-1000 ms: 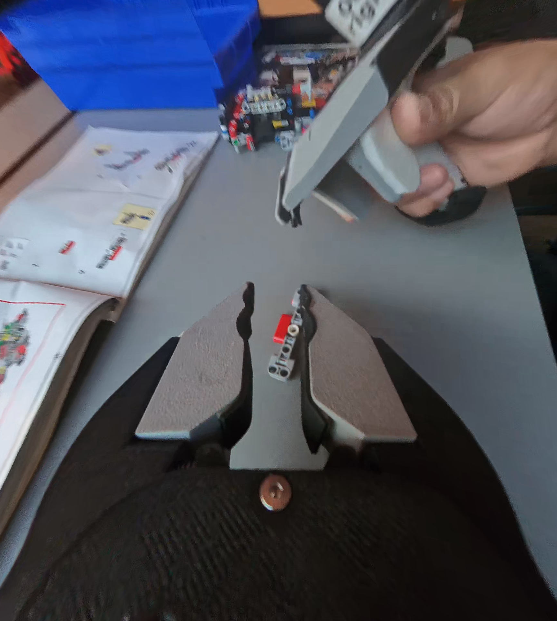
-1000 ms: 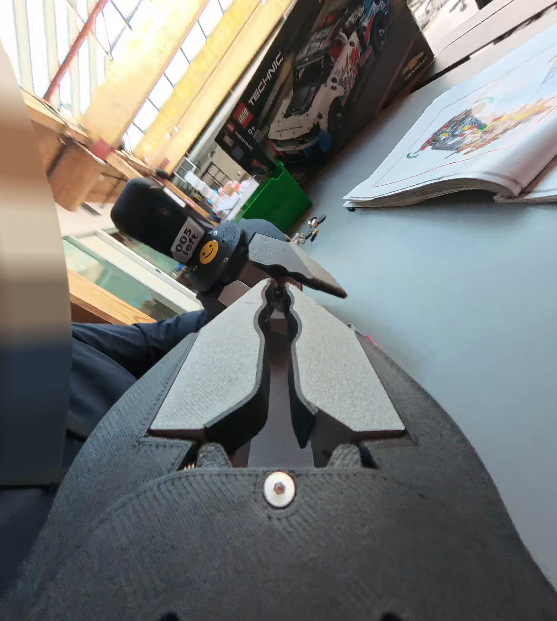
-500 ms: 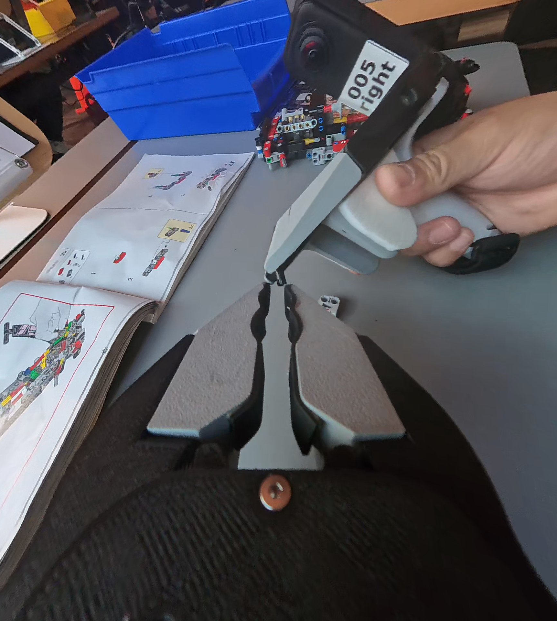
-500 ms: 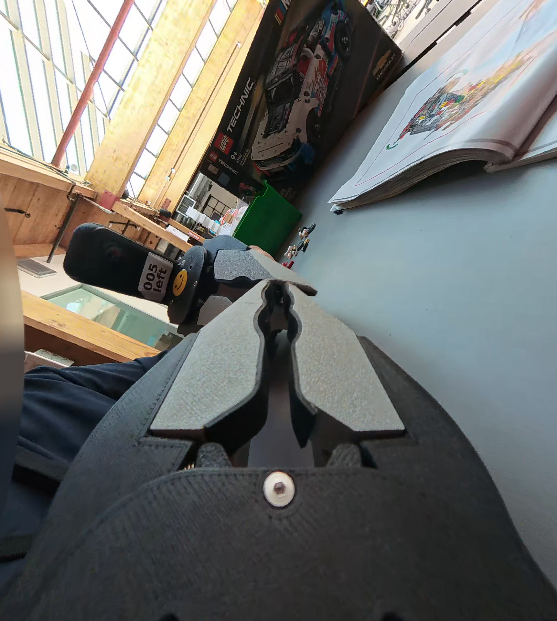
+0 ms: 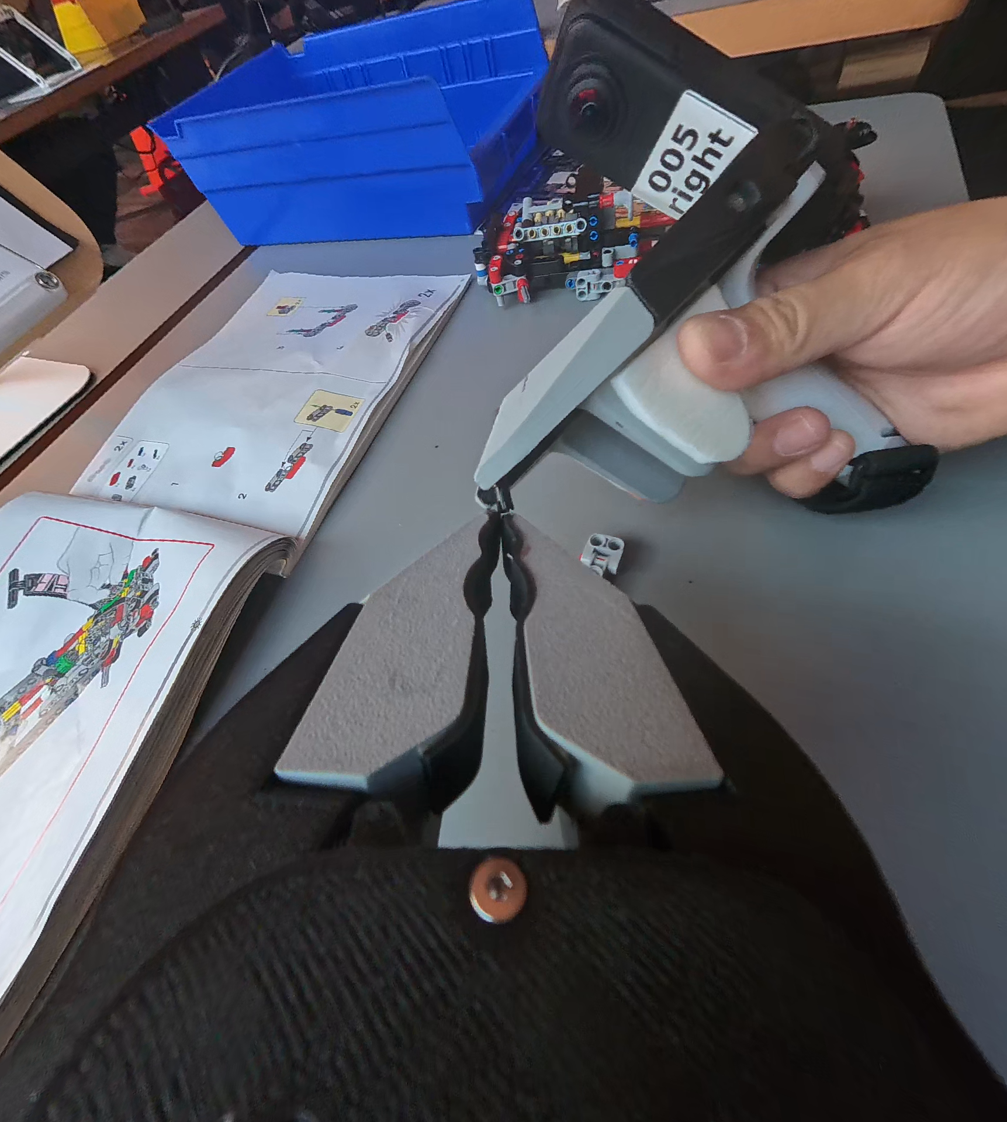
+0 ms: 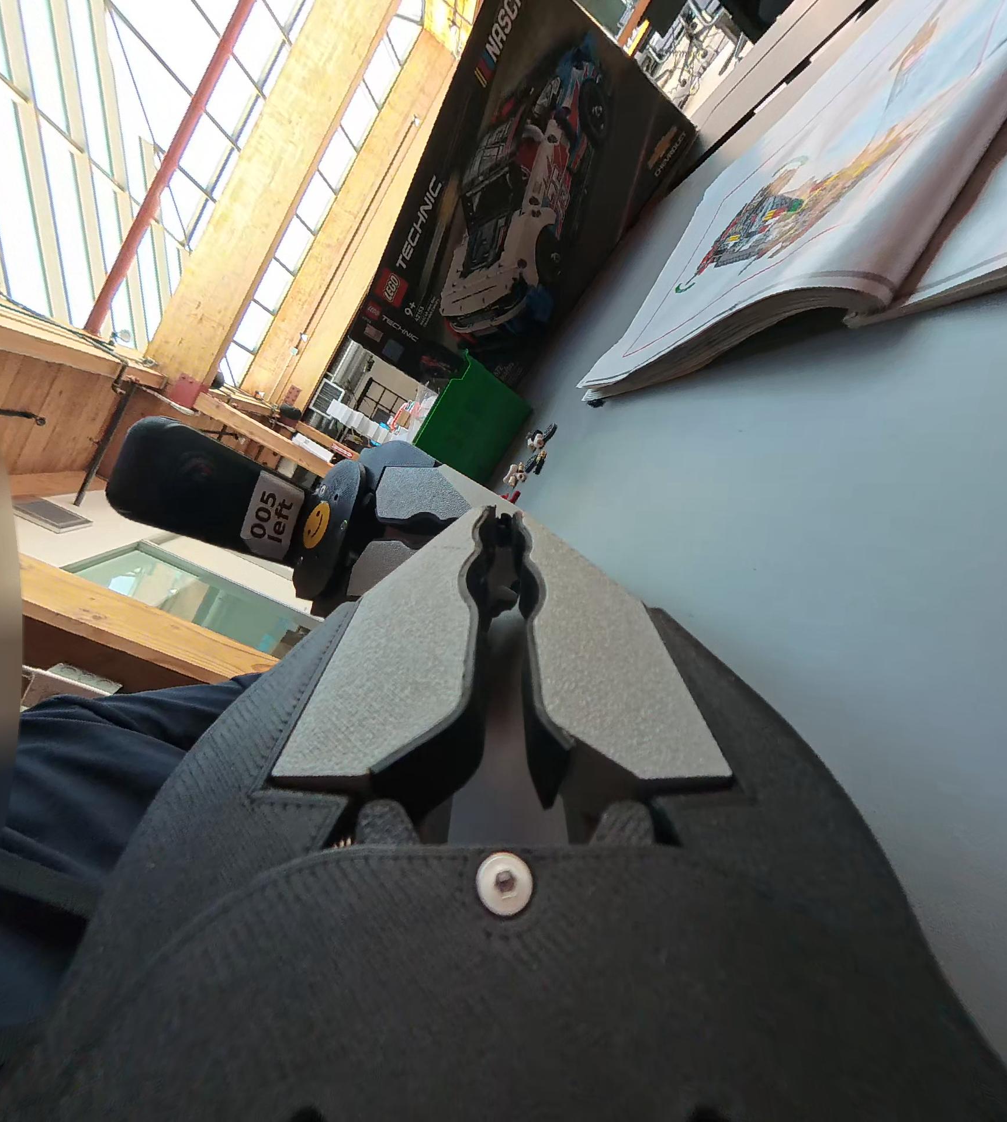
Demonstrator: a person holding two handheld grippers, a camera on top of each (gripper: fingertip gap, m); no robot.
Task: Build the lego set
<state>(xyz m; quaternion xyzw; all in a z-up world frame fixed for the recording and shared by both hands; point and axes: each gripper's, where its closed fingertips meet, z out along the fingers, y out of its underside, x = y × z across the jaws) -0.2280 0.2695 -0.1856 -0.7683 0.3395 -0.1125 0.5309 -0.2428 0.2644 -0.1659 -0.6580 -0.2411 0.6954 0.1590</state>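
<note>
Grey brick (image 5: pixel 604 551) — loose, just right of closed left tongs (image 5: pixel 499 527)

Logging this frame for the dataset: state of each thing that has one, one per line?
Left claw: shut, tips meet those of the right claw.
Right claw: shut, held in a hand, a small dark piece at its tips.
Instruction book: open, flat on the table.
Blue bin: open front, contents not visible.
Small grey brick: loose on the table.
</note>
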